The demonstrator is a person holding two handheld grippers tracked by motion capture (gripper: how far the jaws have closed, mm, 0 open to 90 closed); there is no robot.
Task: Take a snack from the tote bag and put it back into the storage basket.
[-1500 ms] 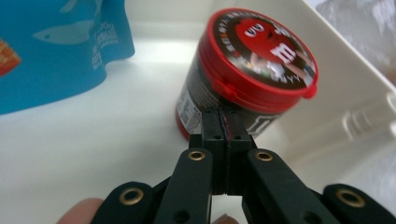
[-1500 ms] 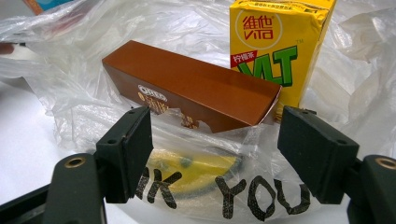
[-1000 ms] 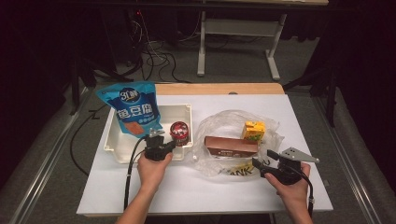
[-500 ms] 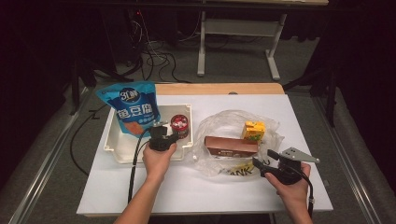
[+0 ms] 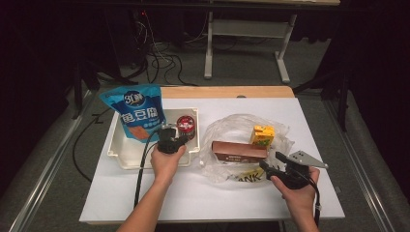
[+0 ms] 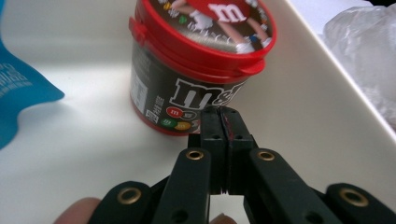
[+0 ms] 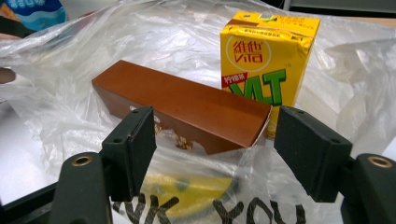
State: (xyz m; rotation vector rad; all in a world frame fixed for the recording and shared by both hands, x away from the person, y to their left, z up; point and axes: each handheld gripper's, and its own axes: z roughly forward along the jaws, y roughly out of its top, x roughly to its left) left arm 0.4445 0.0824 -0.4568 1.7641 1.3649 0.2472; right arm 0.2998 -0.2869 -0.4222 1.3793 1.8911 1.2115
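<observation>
On my white worktop [image 5: 193, 193] sits a cream tray [image 5: 121, 157] holding a blue snack bag [image 5: 138, 116] with white Chinese writing and a red-lidded m&m's tub [image 6: 196, 65]. My left tool [image 6: 225, 122] is pinched closed on nothing, just in front of that tub. A clear plastic bag [image 7: 84, 51] printed "THANK YOU" carries a brown box [image 7: 187, 107] and a yellow VLT carton [image 7: 264, 56]. My right tool [image 7: 215, 156] stands wide open before the box.

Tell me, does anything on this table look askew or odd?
Mildly: the tall blue snack pouch stands propped against the white tray's back corner, and the brown carton lies on a crumpled clear plastic bag.
</observation>
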